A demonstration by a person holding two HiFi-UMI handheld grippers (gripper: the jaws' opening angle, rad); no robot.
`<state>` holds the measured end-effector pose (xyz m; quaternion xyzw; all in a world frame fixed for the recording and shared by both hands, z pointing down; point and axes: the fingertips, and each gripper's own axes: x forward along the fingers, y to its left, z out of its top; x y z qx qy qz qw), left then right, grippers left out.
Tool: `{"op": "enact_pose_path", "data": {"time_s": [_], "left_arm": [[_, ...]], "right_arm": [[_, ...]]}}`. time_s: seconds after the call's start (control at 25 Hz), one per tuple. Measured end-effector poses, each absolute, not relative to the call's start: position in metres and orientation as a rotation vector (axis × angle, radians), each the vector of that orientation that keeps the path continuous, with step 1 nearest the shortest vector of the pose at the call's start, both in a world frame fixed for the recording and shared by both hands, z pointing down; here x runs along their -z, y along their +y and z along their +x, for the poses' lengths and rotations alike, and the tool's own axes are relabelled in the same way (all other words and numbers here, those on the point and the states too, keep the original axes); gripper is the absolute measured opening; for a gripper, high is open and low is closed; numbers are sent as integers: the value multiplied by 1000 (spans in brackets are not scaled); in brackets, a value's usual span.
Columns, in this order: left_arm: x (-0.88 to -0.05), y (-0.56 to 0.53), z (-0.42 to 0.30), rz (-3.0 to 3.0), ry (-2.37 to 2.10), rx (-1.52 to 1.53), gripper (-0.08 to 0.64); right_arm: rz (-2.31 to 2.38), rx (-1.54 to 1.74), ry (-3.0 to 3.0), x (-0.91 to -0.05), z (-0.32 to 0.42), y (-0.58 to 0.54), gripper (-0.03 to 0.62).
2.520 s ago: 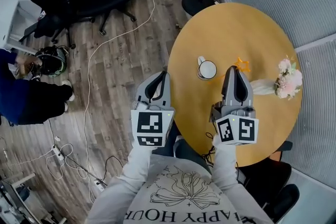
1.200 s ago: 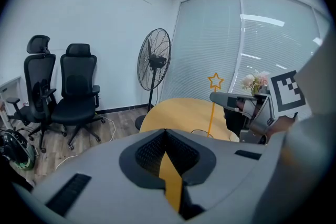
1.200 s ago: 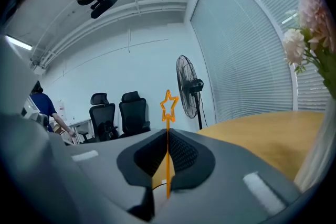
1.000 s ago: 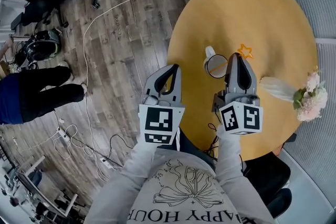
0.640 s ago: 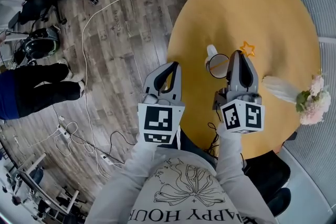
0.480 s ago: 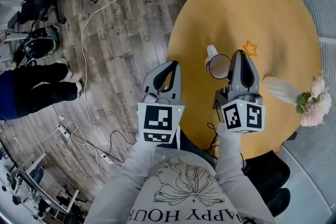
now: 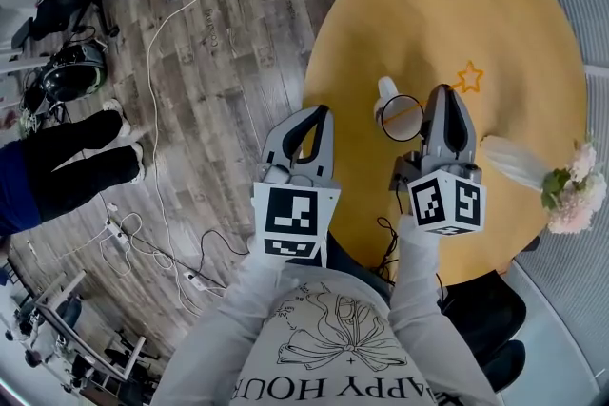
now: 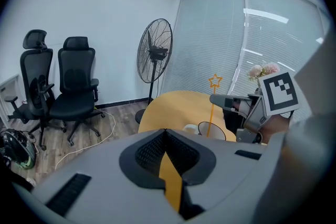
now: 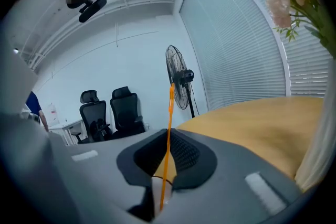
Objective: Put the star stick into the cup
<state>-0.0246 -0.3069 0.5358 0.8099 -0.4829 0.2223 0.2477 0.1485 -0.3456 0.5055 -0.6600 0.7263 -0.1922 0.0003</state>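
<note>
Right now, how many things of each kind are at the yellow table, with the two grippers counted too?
Cup: 1
Star stick: 1, held in the right gripper's fingers
Flower bunch: 1
Grippers: 2, the left gripper and the right gripper
Total: 5

Left tongs (image 7: 317, 112) closed, empty, right tongs (image 7: 447, 93) alongside, pinching the star stick (image 7: 468, 76)

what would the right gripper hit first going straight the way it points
Nothing near: the right gripper, shut on the star stick, points out above the table, and the cup sits below its jaws, not ahead. Past its edge the standing fan looks roughly in line; depth is unclear.
</note>
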Motion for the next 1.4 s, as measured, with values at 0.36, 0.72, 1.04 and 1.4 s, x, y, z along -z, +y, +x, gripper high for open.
{"op": "enact_pose_path", "data": {"time_s": [0.36,0.72,1.04,1.4], "left_arm": [[-535,-306,-27,2194,-1332,-603,6],[-519,-308,-33,2206,-1374,-577,6],[-480,-313,-37,2245,-1449,-514,6],[-423,-301,-30,2310,-1525,-411,6]], "right_arm": [[-2060,669,2261,-512,152,-346,23],[-2080,654,2259,-501,150,-339,95],[-2092,520,2277,-457,155,-322,94],[-2078,385,2275,-403,157,-289,92]]}}
